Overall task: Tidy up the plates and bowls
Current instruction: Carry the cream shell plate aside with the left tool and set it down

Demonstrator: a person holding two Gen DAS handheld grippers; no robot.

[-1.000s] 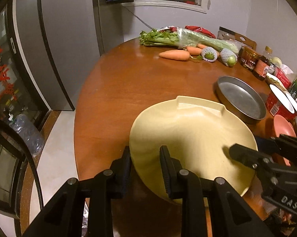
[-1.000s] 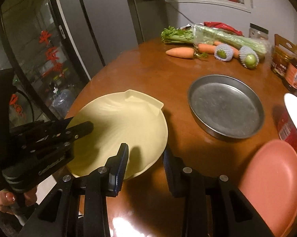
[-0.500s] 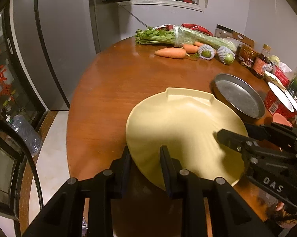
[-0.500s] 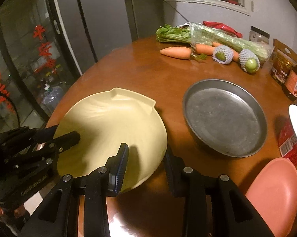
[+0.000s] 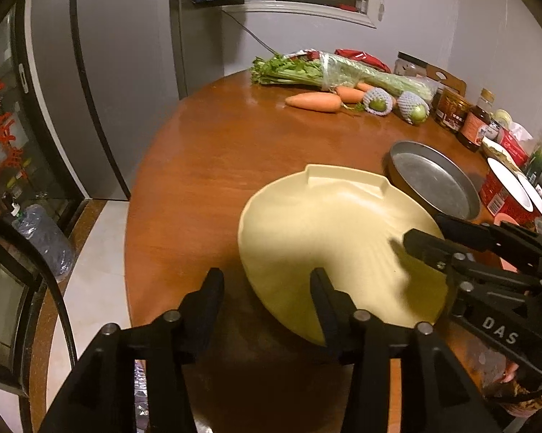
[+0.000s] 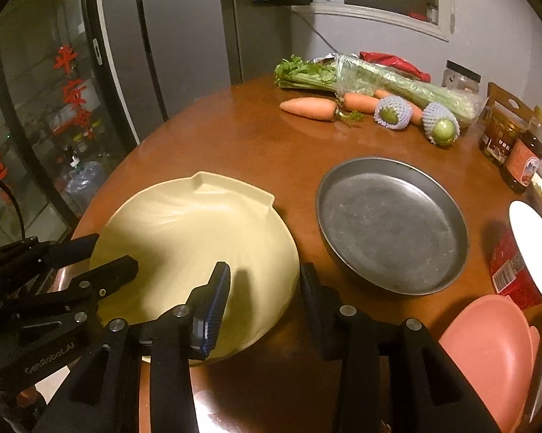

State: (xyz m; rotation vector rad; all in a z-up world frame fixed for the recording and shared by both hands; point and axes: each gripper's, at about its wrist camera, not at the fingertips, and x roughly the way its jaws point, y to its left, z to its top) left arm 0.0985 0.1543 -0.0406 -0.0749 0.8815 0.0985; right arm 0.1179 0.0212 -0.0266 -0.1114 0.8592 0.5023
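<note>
A pale yellow shell-shaped plate (image 5: 328, 231) lies on the round wooden table (image 5: 213, 166); it also shows in the right wrist view (image 6: 191, 238). My left gripper (image 5: 267, 288) is open, its jaws straddling the plate's near left rim. My right gripper (image 6: 263, 285) is open, its jaws straddling the plate's right rim. A round metal pan (image 6: 390, 223) sits to the right of the plate and shows in the left wrist view (image 5: 433, 184). A pink plate (image 6: 487, 353) lies at the near right.
Carrots (image 6: 309, 108), celery in plastic (image 6: 379, 79) and netted green fruits (image 6: 440, 128) lie at the table's far side. Jars and bottles (image 6: 516, 151) and a red tub with a white lid (image 6: 527, 256) stand on the right. A fridge and glass door are left.
Both grippers have opened wider around the plate's rim. The plate has settled lower and a little toward the metal pan.
</note>
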